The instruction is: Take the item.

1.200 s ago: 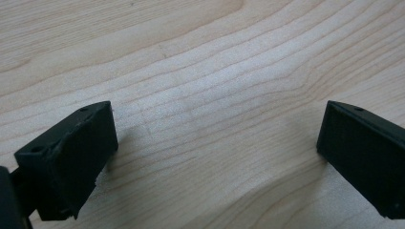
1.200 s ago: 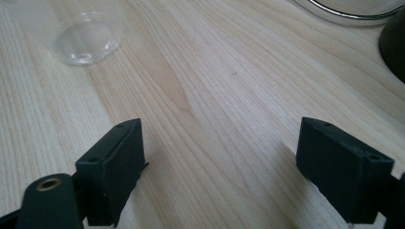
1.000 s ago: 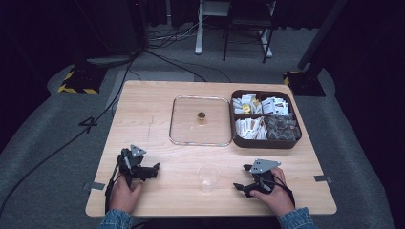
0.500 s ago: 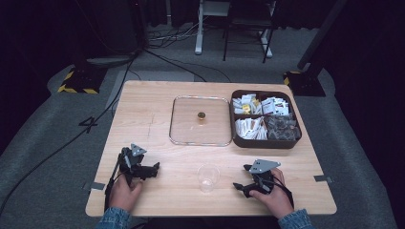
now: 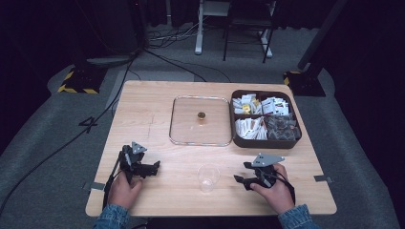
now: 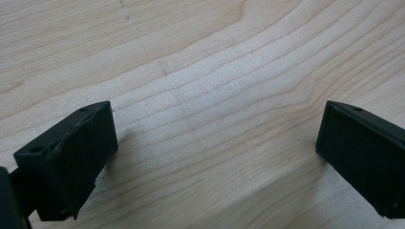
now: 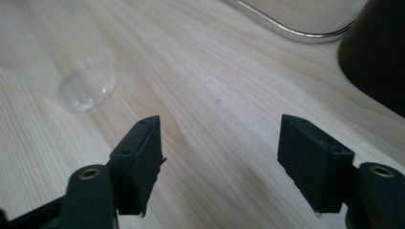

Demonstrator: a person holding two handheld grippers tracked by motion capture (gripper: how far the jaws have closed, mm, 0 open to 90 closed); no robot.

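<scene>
**Both claws parked, the clear cup waiting between them**

Dark floor, cables and black drapes ring the pale wooden table (image 5: 143, 109), and I take the clear plastic cup (image 5: 208, 177) as my landmark, standing upright near the table's front edge. My left claw (image 5: 152, 168) rests on the wood well to the left of the cup, its jaws spread wide with only bare grain between them. My right claw (image 5: 241, 172) sits to the right of the cup, near it but apart; its jaws have just been closing and now stand at a middling gap, with nothing between them. In my right gripper view the cup (image 7: 83, 62) shows off to the upper left of the jaws, not in line with them.

Beyond the cup lies a glass lid (image 5: 200, 120) flat on the table, a small brass-coloured knob (image 5: 201, 115) at its middle. Beyond the cup and to its right sits a dark compartment box (image 5: 265, 141) holding white sachets (image 5: 250, 128) and darker wrapped pieces.

I judge this to be the very start: nothing is gripped and the cup stands empty. The next move, as I see it, calls for swinging my right claw toward the cup, or out to the box for a sachet, with the jaws squared up first.

Printing on the sachets is too small for me to read, and I see no brand
</scene>
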